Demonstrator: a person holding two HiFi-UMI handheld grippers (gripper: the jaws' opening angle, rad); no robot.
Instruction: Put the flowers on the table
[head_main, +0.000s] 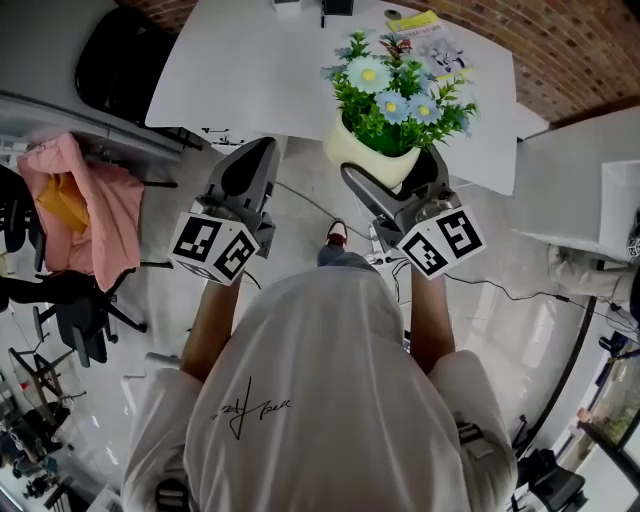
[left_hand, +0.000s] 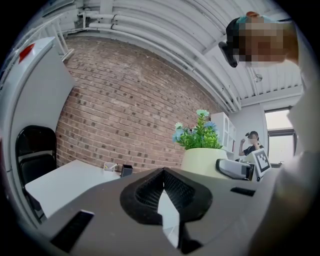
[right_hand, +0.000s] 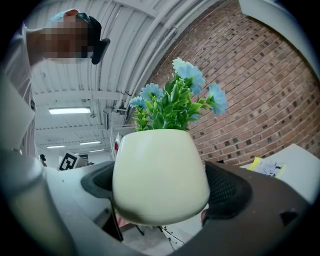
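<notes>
Nearest the lens: the person's white shirt (head_main: 320, 400), filling the head view from 5 to 7 o'clock, both forearms reaching forward.

Left gripper (head_main: 258, 155), 11 o'clock of the shirt: jaws brought together, nothing between them; its own view confirms this (left_hand: 162, 186). Marker cube (head_main: 212, 245) faces up at its rear. It hangs over the floor, short of the table edge.

Right gripper (head_main: 395, 170), 1 o'clock of the shirt: clamped on the flower pot (head_main: 372, 152), one jaw on each side of the rounded cream body (right_hand: 160, 185). Its marker cube (head_main: 442, 240) sits just behind.

Flowers (head_main: 395, 95): pale blue heads on green leaves, upright in the pot, carried in the air. From above they overlap the near edge of the white table (head_main: 250, 70); the pot seems to hang at that edge, not resting on it, though the angle is too steep to be sure.

On the table at 12 o'clock of the flowers: a yellow-edged booklet (head_main: 428, 35).

Surroundings: black chair (head_main: 120, 60) at 10 o'clock, pink cloth (head_main: 85, 205) at 9 o'clock, brick wall (left_hand: 130, 110) beyond the table.
</notes>
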